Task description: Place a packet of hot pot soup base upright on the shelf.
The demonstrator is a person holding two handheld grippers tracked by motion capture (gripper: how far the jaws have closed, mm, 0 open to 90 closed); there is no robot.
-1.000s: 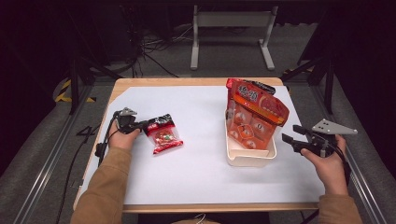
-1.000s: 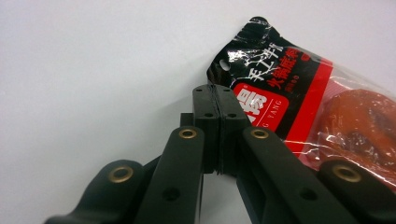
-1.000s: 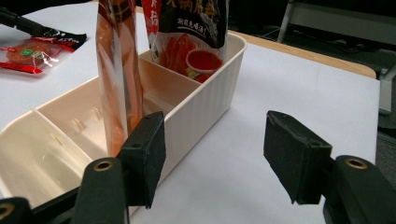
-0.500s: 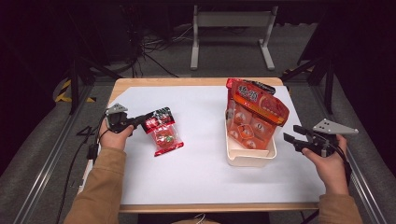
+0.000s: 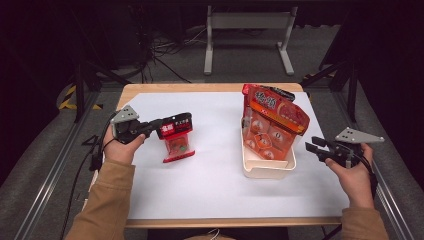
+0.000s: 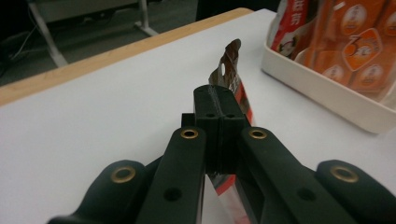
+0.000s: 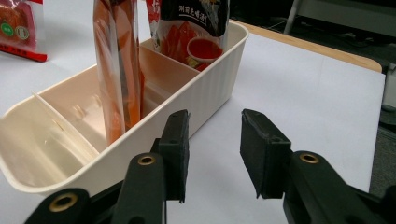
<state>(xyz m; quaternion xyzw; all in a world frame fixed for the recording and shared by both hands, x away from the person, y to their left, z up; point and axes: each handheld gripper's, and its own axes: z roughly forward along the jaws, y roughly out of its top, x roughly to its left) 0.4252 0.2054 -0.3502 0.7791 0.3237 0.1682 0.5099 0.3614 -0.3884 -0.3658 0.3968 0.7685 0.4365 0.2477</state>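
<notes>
Your white table (image 5: pixel 215 195) carries the cream plastic divided bin (image 5: pixel 267 169) at right, orange snack bags standing inside. Your left gripper (image 5: pixel 152 127) clamps the small red snack packet (image 5: pixel 176 140) by its top edge (hanging, ready to carry), left of the bin. Your right gripper (image 5: pixel 316 150) waits released beside it.

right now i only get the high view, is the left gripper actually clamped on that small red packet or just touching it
Observer: Clamped. In the left gripper view the left gripper has its jaws shut on the top edge of the small red packet.
Operator: and the right one, holding anything
Observer: No. In the right gripper view the right gripper is open, with bare table between the jaws.
Operator: any room left in the tray
Observer: Yes. The compartment of the white tray nearest the right gripper is empty; an orange bag stands in the next one.
</notes>
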